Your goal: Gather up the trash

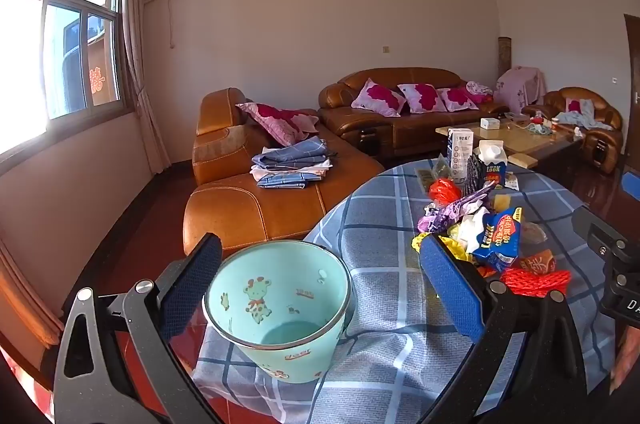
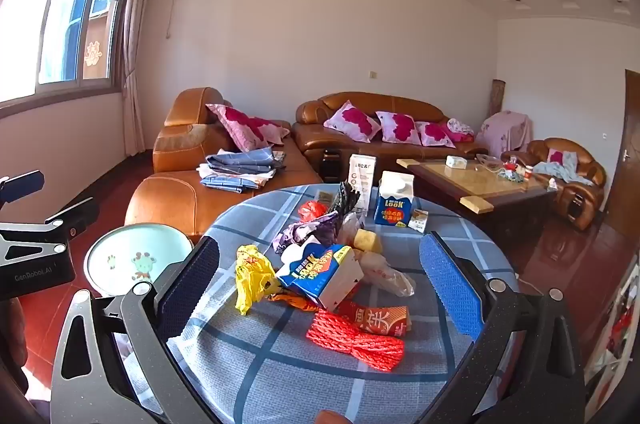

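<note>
A mint-green bin (image 1: 280, 308) with cartoon prints stands empty at the left edge of the round table (image 1: 384, 304); it also shows in the right wrist view (image 2: 136, 260). My left gripper (image 1: 320, 288) is open, its fingers either side of the bin's mouth. A trash pile lies on the table: a red net (image 2: 354, 340), a blue Look carton (image 2: 320, 274), a yellow bag (image 2: 252, 274), a purple wrapper (image 2: 308, 230), a red packet (image 2: 380, 318). My right gripper (image 2: 320, 284) is open above the pile, holding nothing.
Upright cartons (image 2: 394, 202) and a white box (image 2: 360, 180) stand at the table's far edge. Brown leather sofas (image 2: 224, 184) with pink cushions and folded cloth lie behind. A glass coffee table (image 2: 476, 180) stands at the right. The floor is red tile.
</note>
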Available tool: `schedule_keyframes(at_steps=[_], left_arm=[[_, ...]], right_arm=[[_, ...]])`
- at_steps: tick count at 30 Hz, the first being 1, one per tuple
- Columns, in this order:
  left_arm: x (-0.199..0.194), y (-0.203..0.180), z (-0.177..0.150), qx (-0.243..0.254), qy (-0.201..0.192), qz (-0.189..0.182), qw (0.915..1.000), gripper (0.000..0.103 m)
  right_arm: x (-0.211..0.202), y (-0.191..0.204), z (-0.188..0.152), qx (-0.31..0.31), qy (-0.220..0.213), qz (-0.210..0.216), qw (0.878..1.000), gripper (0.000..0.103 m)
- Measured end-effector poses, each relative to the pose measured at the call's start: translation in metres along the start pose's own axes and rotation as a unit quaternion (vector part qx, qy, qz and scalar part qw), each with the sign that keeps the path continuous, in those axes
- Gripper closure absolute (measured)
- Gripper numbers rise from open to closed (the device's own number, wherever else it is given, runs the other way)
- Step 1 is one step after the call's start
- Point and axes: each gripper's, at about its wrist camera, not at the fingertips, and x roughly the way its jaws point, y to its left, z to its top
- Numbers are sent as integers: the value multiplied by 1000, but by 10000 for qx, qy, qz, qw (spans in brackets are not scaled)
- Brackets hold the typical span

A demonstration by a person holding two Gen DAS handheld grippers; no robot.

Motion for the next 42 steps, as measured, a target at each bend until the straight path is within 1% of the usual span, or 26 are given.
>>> schedule_keyframes(at_steps=[42], left_arm=[[5,1,-2,51,-10,66,10000,6]], right_arm=[[6,-4,-3,-23,66,-25,10000,4]])
